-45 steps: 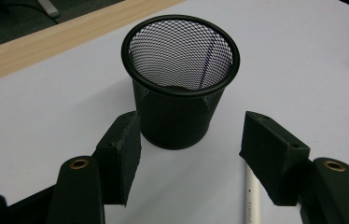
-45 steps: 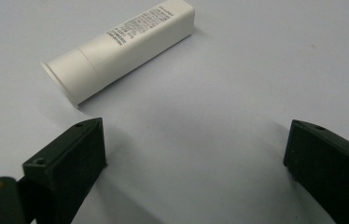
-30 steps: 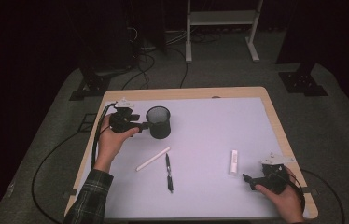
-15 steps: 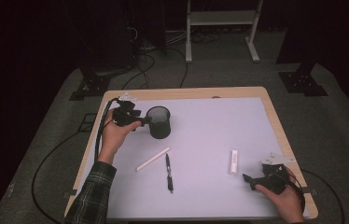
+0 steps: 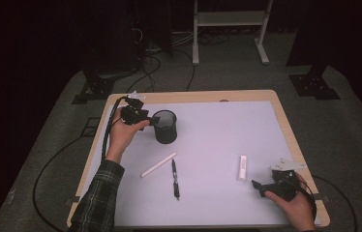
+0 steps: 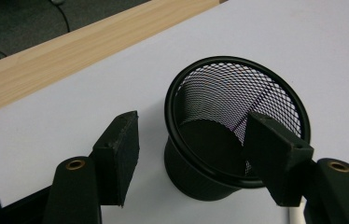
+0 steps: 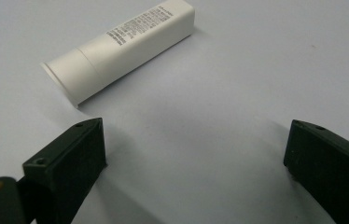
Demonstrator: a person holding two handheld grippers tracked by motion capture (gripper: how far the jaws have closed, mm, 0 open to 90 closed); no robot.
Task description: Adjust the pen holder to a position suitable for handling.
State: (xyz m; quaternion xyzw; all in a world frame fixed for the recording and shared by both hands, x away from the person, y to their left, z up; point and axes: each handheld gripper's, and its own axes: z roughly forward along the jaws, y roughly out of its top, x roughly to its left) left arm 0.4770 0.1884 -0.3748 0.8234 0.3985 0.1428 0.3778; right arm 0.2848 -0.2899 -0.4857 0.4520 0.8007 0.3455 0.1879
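A black mesh cup (image 5: 165, 126) stands upright on the white mat (image 5: 218, 125), toward its back left. My left gripper (image 5: 151, 120) is at the cup's left side, pointing right. In the left gripper view the left gripper (image 6: 193, 122) is open: one jaw is outside the cup (image 6: 219, 154) on the left and the other is over its mouth. Neither pad presses on it. My right gripper (image 5: 257, 185) rests near the front right corner. In the right gripper view the right gripper (image 7: 196, 126) is open with bare mat between its jaws, and a white tube (image 7: 121, 46) lies just ahead.
A white stick (image 5: 158, 165) and a black pen (image 5: 174, 178) lie near the front middle of the mat. The white tube (image 5: 242, 167) lies left of the right gripper. The wooden table edge (image 5: 193, 96) frames the mat; cables and stands are on the floor behind.
My left gripper has moved right and slightly toward the back, up to the mesh cup's rim. The cup and the right gripper have stayed where they were.
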